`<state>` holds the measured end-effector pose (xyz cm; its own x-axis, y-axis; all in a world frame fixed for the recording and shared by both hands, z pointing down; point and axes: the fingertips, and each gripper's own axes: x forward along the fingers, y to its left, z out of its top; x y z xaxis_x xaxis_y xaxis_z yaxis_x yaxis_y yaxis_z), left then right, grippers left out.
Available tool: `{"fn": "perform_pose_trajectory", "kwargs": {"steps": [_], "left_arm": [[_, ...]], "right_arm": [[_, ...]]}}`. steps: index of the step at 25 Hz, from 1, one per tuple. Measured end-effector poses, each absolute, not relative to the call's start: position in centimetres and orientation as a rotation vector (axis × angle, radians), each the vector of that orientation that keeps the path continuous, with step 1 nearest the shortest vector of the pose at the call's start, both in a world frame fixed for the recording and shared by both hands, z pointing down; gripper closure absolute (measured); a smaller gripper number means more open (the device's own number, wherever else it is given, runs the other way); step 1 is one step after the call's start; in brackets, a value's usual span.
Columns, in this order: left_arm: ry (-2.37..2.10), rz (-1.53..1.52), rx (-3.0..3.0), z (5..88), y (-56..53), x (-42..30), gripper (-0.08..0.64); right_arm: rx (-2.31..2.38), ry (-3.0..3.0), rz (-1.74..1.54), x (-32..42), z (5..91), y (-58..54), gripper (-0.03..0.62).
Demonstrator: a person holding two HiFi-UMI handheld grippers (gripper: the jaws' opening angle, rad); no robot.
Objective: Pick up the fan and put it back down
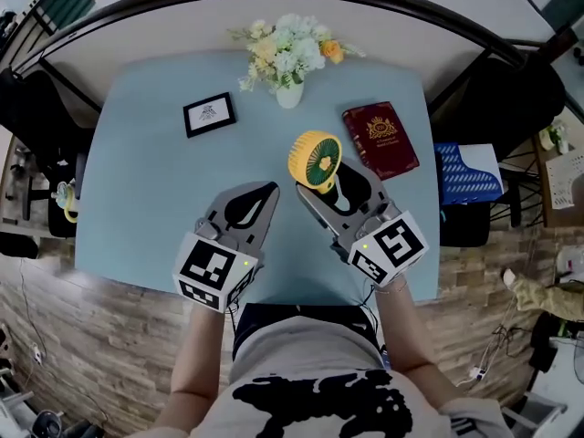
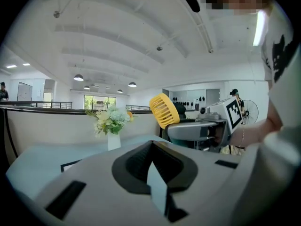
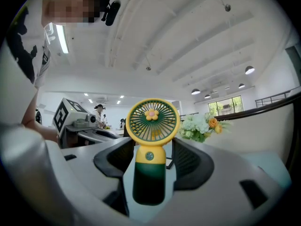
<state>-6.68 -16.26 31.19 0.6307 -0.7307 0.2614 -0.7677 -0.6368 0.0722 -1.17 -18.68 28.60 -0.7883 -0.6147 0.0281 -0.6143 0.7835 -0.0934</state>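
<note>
Right gripper (image 3: 151, 154) clamps fan (image 3: 153, 121) by its smooth green handle, round yellow ribbed grille upright. Left gripper (image 2: 153, 149) closed, empty.

I can read no text from here: print on the card (image 1: 209, 114) and the book (image 1: 380, 140) is too small.

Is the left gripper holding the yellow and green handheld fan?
No, the left gripper is shut and empty; the right gripper holds the fan.
</note>
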Motion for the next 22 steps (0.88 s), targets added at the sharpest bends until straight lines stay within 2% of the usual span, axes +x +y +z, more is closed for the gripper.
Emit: {"fn": "perform_pose_trajectory", "kwargs": {"steps": [22], "left_arm": [[-1.136,0.318,2.693,32.0,-17.3,-4.1,0.549]], "right_arm": [[-1.145,2.871,-0.183,1.6,29.2,-19.2,0.334]]}}
